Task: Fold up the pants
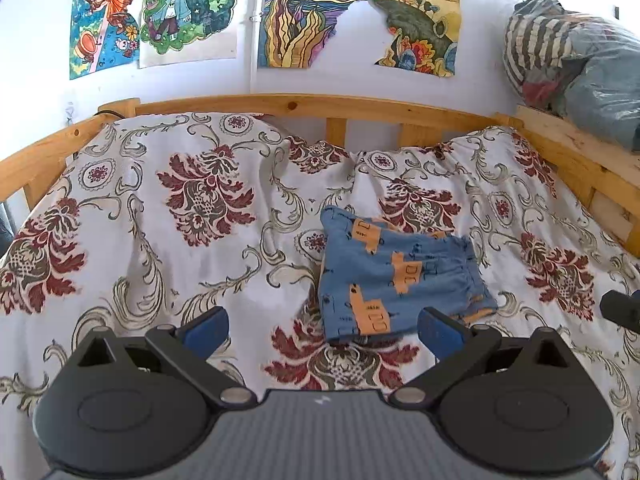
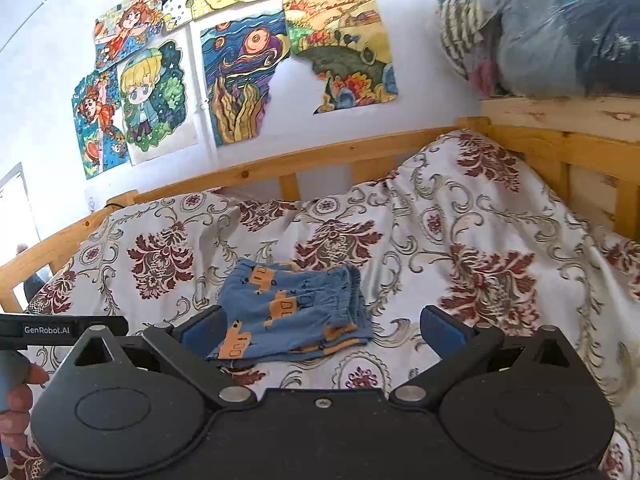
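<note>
**Folded pants on the bed, both grippers released**

The pants (image 1: 396, 276) lie folded into a compact blue bundle with orange truck prints, resting flat near the middle of the bed. In the right wrist view the same bundle (image 2: 288, 312) shows its stacked edges along the right side.

Under them spreads a white bedspread (image 1: 180, 240) patterned with dark red floral medallions and grey-green scrolls; it is rumpled, with folds rising toward the far rail. A light wooden bed frame (image 1: 296, 106) with upright slats runs around the far side and the right side.

The left gripper (image 1: 322, 326) hangs above the bedspread with its blue-padded jaws spread wide and nothing between them; the pants sit just beyond its right finger. The right gripper (image 2: 322, 326) is likewise spread wide and empty, the pants ahead of its left finger. A hand (image 2: 16, 400) shows at the left edge of the right wrist view.

Behind the bed, a white wall carries several colourful drawings (image 1: 168, 8), cartoon figures and swirling landscapes. On a wooden ledge at the right sits a clear plastic bag of clothes (image 1: 576, 56), striped fabric visible inside.
</note>
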Tool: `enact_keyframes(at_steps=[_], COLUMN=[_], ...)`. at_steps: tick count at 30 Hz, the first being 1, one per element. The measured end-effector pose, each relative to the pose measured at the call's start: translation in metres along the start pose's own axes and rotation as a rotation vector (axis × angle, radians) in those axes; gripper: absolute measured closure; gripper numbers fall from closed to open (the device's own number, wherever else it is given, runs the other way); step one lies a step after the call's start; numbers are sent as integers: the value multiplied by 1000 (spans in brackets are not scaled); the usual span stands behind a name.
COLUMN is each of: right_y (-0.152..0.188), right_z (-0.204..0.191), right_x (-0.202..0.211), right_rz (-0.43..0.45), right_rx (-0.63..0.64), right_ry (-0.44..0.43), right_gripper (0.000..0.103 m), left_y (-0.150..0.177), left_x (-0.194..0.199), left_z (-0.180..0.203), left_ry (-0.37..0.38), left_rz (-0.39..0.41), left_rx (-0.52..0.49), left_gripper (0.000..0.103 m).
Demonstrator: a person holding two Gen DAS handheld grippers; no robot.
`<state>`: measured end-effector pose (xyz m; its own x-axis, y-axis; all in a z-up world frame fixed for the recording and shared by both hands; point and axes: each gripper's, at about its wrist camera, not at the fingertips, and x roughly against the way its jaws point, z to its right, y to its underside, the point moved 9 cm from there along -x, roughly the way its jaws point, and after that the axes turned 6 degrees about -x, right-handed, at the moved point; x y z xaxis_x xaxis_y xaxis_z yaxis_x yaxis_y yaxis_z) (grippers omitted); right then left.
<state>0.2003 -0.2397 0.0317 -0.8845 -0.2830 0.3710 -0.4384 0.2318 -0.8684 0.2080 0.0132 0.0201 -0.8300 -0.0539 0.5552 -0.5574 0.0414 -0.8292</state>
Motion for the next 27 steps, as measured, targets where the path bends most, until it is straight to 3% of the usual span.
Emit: enact_keyframes(at_steps=[16, 27], right_y=[31, 38], right_z=[2, -3], right_x=[11, 1], right_rz=[-26, -44], right_rx=[20, 23], right_ry=[21, 9], right_gripper=[1, 1], left_y=[43, 42], left_x=[3, 2], left_z=[8, 4], left_ry=[22, 2], left_rz=[-29, -3], left_rx=[33, 27], left_gripper=[1, 1])
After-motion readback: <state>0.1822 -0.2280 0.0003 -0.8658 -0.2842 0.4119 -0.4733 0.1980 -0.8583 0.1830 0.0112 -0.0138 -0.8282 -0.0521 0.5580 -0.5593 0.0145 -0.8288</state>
